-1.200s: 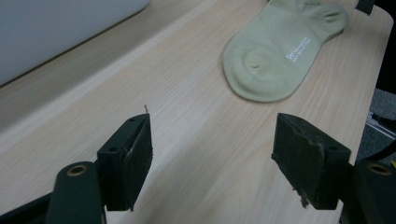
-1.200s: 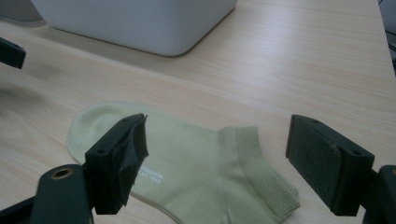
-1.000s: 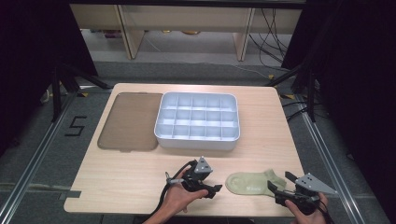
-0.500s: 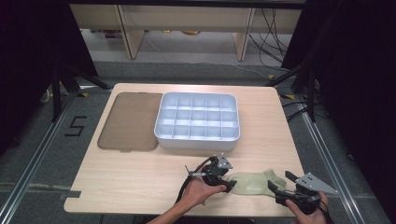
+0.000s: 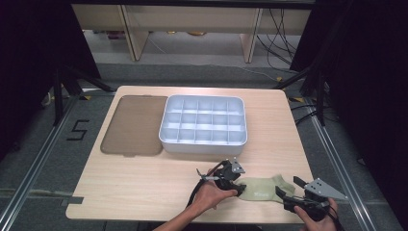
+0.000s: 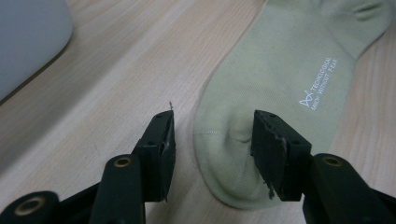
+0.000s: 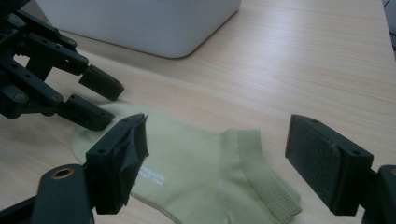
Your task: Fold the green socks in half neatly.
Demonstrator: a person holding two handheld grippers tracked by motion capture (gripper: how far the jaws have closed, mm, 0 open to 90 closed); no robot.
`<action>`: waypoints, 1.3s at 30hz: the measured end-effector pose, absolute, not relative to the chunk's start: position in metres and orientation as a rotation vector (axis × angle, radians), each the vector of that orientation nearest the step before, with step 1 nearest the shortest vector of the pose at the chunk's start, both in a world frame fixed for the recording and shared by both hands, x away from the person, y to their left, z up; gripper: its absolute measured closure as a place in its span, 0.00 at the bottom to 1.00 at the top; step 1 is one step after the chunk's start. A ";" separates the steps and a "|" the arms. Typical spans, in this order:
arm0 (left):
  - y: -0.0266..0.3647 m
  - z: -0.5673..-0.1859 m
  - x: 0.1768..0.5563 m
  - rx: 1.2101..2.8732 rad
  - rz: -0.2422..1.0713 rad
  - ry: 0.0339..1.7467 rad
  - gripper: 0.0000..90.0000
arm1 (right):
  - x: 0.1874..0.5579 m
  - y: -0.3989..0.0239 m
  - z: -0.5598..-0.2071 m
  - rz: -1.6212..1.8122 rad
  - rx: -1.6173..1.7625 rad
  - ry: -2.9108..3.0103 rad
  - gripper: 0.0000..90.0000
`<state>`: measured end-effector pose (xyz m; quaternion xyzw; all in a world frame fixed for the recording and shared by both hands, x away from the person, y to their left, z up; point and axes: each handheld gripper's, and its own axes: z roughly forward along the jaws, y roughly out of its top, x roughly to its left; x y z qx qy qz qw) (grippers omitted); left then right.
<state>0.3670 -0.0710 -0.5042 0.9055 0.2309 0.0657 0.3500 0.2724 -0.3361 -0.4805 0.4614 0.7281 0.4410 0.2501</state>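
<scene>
On the wooden table (image 5: pixel 144 187), the divided tray (image 5: pixel 203 125) stood empty beside its brown lid (image 5: pixel 131 126), and the pale green sock (image 5: pixel 262 188) lay flat near the front edge — nothing packed yet, it seemed — with the left gripper (image 6: pixel 212 140) spread around its toe and the right gripper (image 7: pixel 217 154) spread over its cuff.
</scene>
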 end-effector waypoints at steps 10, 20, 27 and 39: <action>-0.074 -0.504 0.363 2.340 0.108 0.597 0.83 | 0.272 -0.335 -0.481 1.205 1.253 1.985 0.24; -0.067 -0.503 0.362 2.297 0.047 0.610 0.92 | 0.273 -0.337 -0.481 1.217 1.253 1.978 0.24; -0.070 -0.487 0.351 2.223 0.029 0.620 0.92 | 0.273 -0.337 -0.480 1.208 1.252 1.978 0.24; -0.031 -0.460 0.347 2.167 0.006 0.624 0.92 | 0.273 -0.338 -0.480 1.210 1.263 1.961 0.24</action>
